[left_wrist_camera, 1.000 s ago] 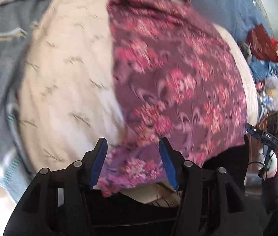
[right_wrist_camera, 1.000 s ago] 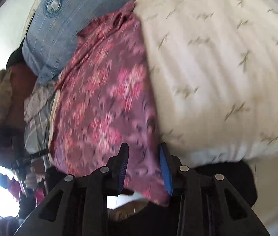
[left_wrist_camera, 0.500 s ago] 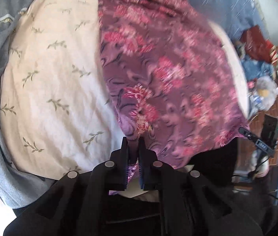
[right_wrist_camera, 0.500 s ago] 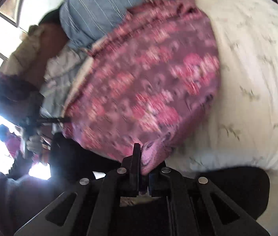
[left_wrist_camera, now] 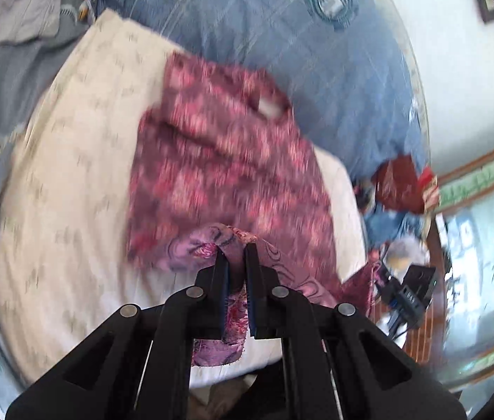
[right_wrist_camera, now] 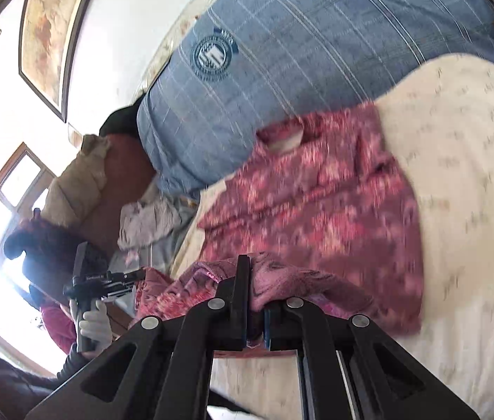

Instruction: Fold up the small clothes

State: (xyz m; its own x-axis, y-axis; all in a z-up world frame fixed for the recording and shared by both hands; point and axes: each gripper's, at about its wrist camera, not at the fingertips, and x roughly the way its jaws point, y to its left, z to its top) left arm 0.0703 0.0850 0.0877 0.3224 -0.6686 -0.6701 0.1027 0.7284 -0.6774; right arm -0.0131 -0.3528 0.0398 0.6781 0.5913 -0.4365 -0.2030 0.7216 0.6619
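Hem of the floral garment sits pinched in both the left gripper and right gripper, jaws nearly closed; neckline lies toward twelve o'clock, long axis straight ahead.

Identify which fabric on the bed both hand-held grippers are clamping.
The maroon floral garment, not the cream leaf-print cloth beneath or the blue plaid quilt behind; left hand-held gripper and right hand-held gripper pinch its near edge.
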